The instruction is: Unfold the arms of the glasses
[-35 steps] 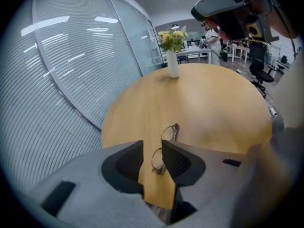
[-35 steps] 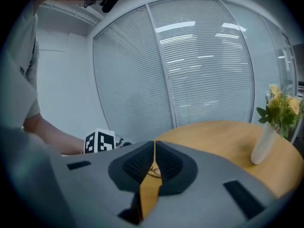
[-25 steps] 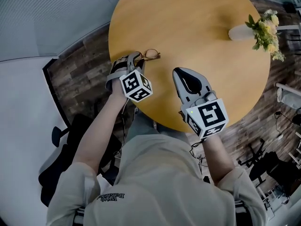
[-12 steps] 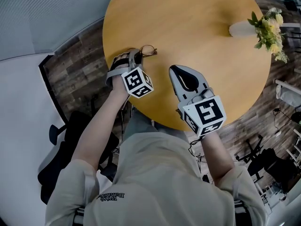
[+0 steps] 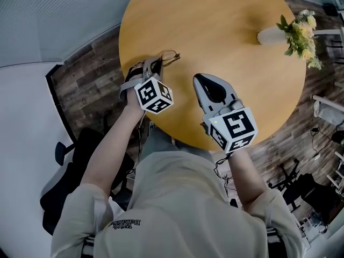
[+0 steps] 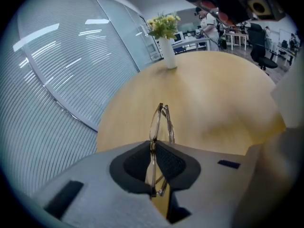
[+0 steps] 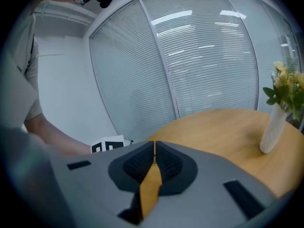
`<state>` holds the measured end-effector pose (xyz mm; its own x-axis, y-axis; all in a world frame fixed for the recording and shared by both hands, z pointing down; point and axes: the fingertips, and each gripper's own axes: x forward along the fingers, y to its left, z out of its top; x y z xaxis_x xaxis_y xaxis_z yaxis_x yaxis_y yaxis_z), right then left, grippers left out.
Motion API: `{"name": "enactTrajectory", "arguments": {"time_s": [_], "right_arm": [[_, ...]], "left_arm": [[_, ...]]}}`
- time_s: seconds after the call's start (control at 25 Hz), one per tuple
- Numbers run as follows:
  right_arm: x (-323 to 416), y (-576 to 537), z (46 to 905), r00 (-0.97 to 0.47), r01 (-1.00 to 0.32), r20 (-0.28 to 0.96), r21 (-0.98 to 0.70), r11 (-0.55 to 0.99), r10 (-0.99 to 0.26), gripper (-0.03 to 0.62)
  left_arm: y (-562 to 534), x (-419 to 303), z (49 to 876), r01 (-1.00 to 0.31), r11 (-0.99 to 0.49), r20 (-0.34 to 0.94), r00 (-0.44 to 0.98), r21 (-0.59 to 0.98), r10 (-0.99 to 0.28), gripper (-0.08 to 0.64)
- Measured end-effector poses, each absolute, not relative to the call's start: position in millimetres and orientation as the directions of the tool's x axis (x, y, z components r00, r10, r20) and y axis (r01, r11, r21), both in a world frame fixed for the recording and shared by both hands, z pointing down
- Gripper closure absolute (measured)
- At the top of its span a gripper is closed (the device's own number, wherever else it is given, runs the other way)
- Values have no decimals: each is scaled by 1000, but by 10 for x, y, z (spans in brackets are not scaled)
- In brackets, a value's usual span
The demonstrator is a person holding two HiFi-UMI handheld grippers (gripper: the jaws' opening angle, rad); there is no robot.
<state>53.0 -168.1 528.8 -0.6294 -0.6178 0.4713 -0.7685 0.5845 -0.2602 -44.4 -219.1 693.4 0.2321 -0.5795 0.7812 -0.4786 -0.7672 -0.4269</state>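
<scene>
The left gripper (image 5: 156, 64) clamps the glasses (image 5: 170, 57) at the round table's (image 5: 215, 26) left edge, with bare tabletop beyond. The right gripper (image 5: 201, 79) is beside it, jaws together on nothing. The flower vase (image 5: 270, 35) stands well apart.

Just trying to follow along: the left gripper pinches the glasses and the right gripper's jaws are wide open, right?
Not quite. The left gripper does pinch the glasses, but the right gripper is shut and empty, as the right gripper view shows.
</scene>
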Motion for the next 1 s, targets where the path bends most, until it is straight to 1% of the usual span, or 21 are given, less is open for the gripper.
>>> {"name": "enactTrajectory", "arguments": {"time_s": [0.16, 0.4, 0.64, 0.76, 1.0], "right_arm": [[569, -1705, 5073, -624, -775, 440, -242, 584, -646, 560], [621, -1709, 4602, -652, -758, 344, -304, 577, -675, 560], [621, -1719, 4107, -659, -751, 260, -276, 600, -706, 560], [618, -1747, 3930, -659, -751, 231, -246, 612, -716, 560], [530, -1651, 3610, -664, -746, 185, -226, 626, -725, 560]], "left_arm": [[-2204, -440, 6546, -549, -733, 746, 269, -402, -610, 514], [-2265, -524, 5771, -664, -657, 665, 314, -356, -678, 512], [-2219, -568, 4890, -729, -586, 516, 369, -355, -773, 514], [-2184, -557, 4476, -772, -559, 441, 407, -303, -800, 514], [-2060, -651, 3648, -824, -550, 298, 494, -140, -817, 514]]}}
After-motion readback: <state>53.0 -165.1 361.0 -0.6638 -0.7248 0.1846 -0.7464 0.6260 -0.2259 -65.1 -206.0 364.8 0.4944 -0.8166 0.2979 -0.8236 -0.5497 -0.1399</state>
